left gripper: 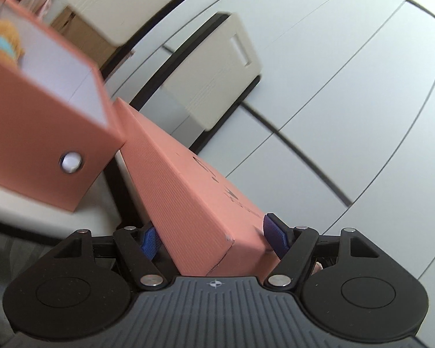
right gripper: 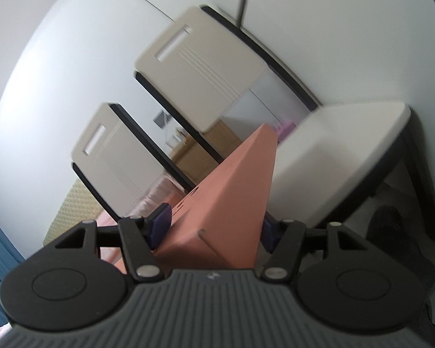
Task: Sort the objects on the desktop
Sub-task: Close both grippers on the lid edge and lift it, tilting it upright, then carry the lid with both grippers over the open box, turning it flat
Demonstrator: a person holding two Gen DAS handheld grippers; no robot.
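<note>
My left gripper (left gripper: 211, 236) is shut on a flat salmon-pink box lid (left gripper: 188, 179) with dark printed marks, held up in the air and tilted. To its left is an open salmon-pink box (left gripper: 43, 133) with a white inside and a round metal hole in its side; an orange and light-blue soft toy (left gripper: 3, 40) sits in it. My right gripper (right gripper: 214, 229) is shut on the other end of the pink lid (right gripper: 232, 191), whose far corner points up and away.
Both views tilt toward a white wall. Beige chairs with black frames (right gripper: 194, 69) (left gripper: 217, 69) stand behind. A beige tabletop with black legs (right gripper: 333, 156) is at the right. A brown cardboard box (right gripper: 194, 156) is farther back.
</note>
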